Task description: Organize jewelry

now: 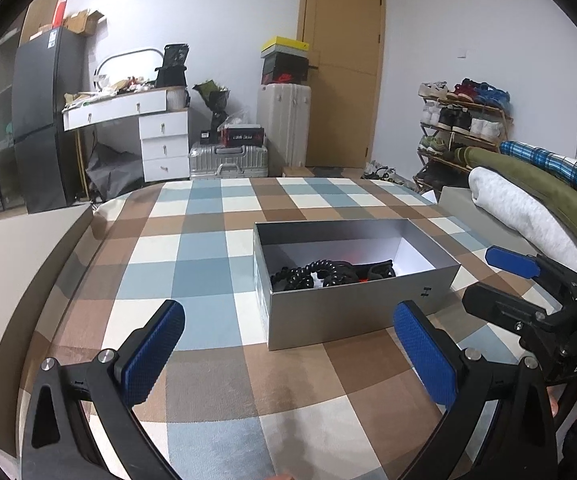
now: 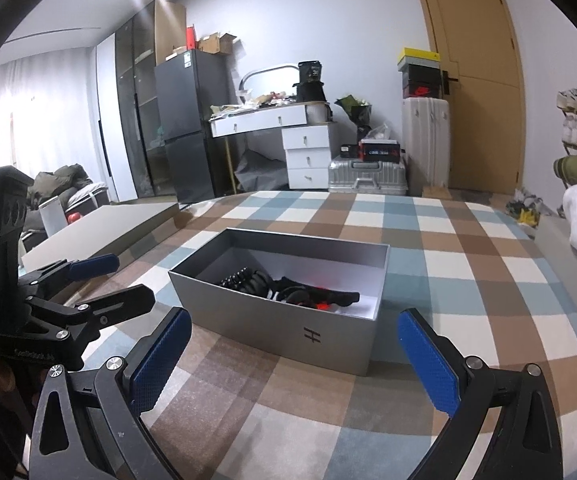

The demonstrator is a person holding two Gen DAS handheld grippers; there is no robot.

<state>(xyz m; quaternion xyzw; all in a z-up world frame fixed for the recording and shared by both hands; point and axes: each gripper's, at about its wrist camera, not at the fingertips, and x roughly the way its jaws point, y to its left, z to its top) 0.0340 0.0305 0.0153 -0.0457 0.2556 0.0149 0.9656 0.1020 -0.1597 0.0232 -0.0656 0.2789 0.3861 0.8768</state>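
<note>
only right view, box [image 2: 288,334] logo (jewelry [image 2: 292,289] inside)

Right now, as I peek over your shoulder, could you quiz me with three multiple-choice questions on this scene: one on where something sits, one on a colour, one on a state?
1. Where does the open grey cardboard box sit?
A. on the checked cloth
B. on the white desk
C. on a suitcase

2. What colour are the tool finger pads?
A. red
B. blue
C. yellow

3. How do the left tool and right tool stand?
A. both shut
B. one shut on beads
C. both open, empty

Answers: 1 A, checked cloth surrounds the box; 2 B, the pads show blue; 3 C, the fingers are spread with nothing between.
</note>
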